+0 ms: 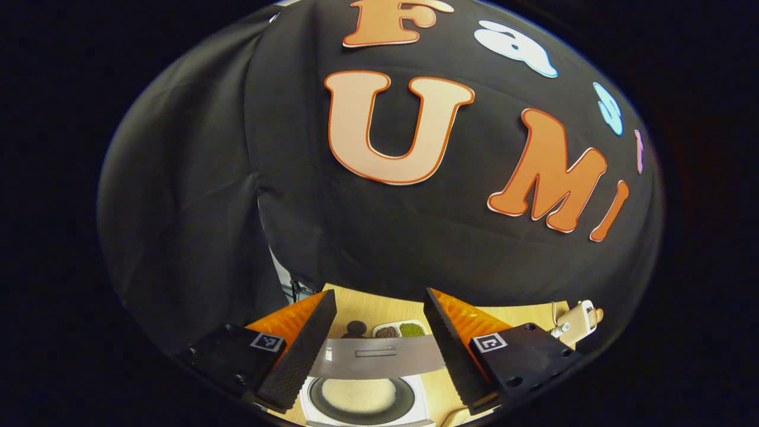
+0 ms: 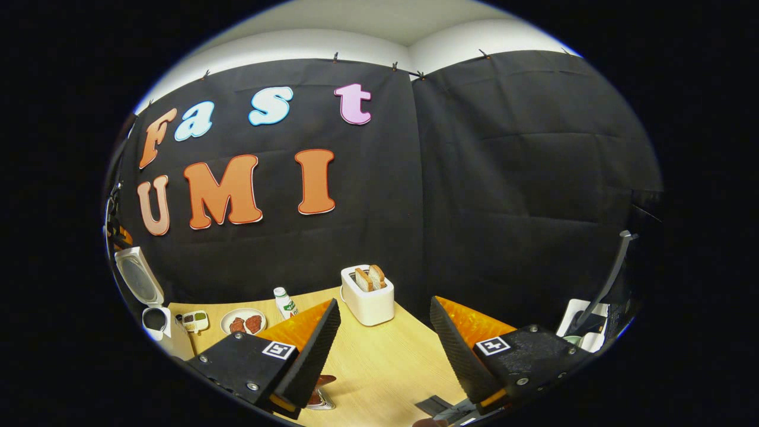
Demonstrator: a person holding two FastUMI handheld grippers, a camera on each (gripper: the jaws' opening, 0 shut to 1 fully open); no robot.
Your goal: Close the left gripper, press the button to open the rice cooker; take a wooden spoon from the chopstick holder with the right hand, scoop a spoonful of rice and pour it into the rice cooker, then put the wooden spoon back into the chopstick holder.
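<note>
1. Left gripper (image 1: 379, 341): jaws released, wide apart, grasping nothing. It hangs above the rice cooker (image 1: 363, 400).
2. Rice cooker: lid (image 1: 376, 357) raised; pale rice (image 1: 359, 394) lies in the dark inner pot. In the right gripper view it sits at the table's (image 2: 385, 362) far left.
3. A divided dish (image 1: 399, 330) of grains lies just beyond the cooker.
4. Right gripper (image 2: 385, 350): jaws released, empty, over bare wood.
5. Toaster (image 2: 368, 294) with bread stands far; bottle (image 2: 286, 301) and plate (image 2: 243, 322) to its left.
6. Chopstick holder, wooden spoon: cannot tell where.
</note>
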